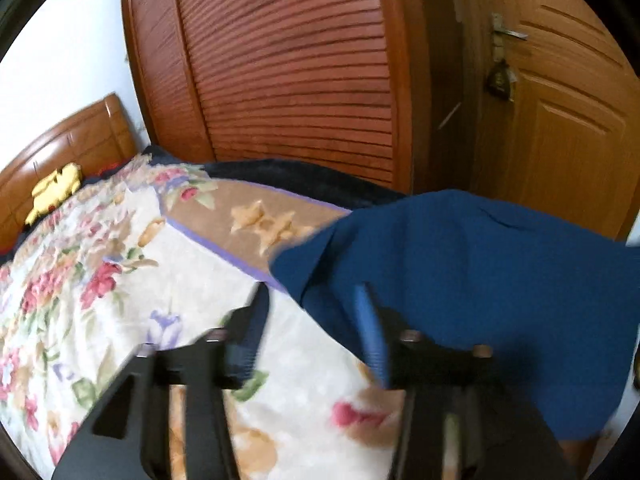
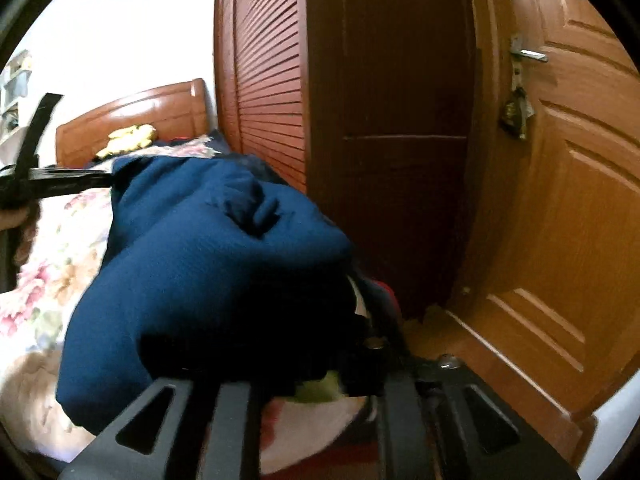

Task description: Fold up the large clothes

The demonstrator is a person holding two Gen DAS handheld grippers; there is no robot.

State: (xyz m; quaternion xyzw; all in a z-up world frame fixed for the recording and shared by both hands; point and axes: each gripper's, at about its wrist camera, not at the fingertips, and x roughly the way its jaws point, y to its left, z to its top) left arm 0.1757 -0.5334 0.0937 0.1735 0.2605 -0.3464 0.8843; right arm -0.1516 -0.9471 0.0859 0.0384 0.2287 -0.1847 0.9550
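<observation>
A dark blue garment [image 1: 480, 280] lies bunched at the right end of the floral bedspread [image 1: 120, 280] and hangs over the bed's edge. My left gripper [image 1: 312, 312] stands open just left of the garment. Only bedspread shows between its fingers, and its right pad [image 1: 372, 332] is at the cloth's edge. In the right wrist view the blue garment [image 2: 200, 260] is heaped over my right gripper [image 2: 316, 312] and hides its fingertips. Only the right finger [image 2: 382, 320] shows, so its grip is unclear. The left gripper [image 2: 60, 180] appears at the far left, its tip at the garment's far corner.
A louvred wooden wardrobe [image 1: 288, 72] stands close behind the bed, with a wooden door [image 1: 560, 120] to its right. The headboard [image 1: 60, 148] and a yellow plush toy [image 1: 56, 190] are at the far left. A hand [image 2: 12, 216] holds the left gripper.
</observation>
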